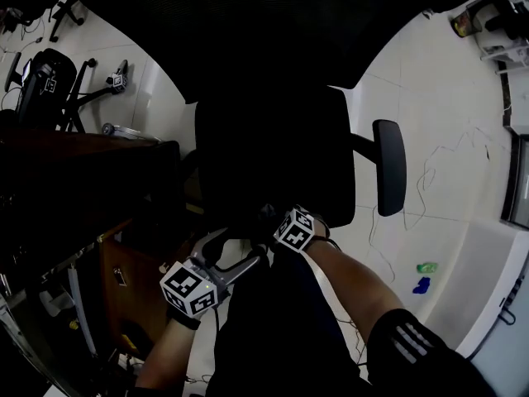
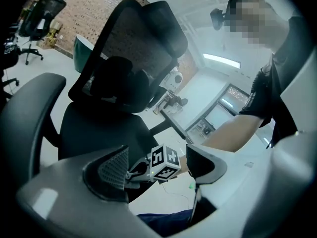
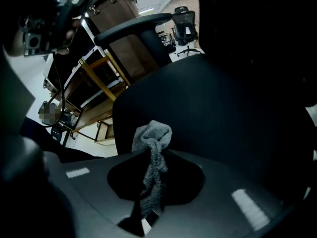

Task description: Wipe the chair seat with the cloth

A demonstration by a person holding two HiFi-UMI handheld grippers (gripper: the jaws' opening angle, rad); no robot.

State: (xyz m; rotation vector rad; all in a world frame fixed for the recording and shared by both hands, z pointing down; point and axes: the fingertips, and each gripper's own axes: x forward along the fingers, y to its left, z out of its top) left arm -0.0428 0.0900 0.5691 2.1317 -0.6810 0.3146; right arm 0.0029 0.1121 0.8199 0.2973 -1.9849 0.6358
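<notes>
The cloth (image 3: 152, 138) is a grey, bunched strip. It is pinched in the right gripper (image 3: 157, 155), whose 2 jaws are closed tight on its lower length. Its loose knot stands up past the jaw tips in the lower centre of the right gripper view.

Straight beyond that knot the black chair seat (image 3: 218, 108) fills the right and middle of that view. The cloth therefore already points at the surface it has to rub, though I cannot tell whether it touches yet.

In the head view this gripper sits at the seat's near edge, just below centre. The seat runs away from it toward the top of the frame, so the stroke likely goes forward along that line.

The left gripper (image 2: 157, 166) is at the lower left of the head view, off the seat. Its jaws are spread with nothing held, and it is the farther of the 2.
</notes>
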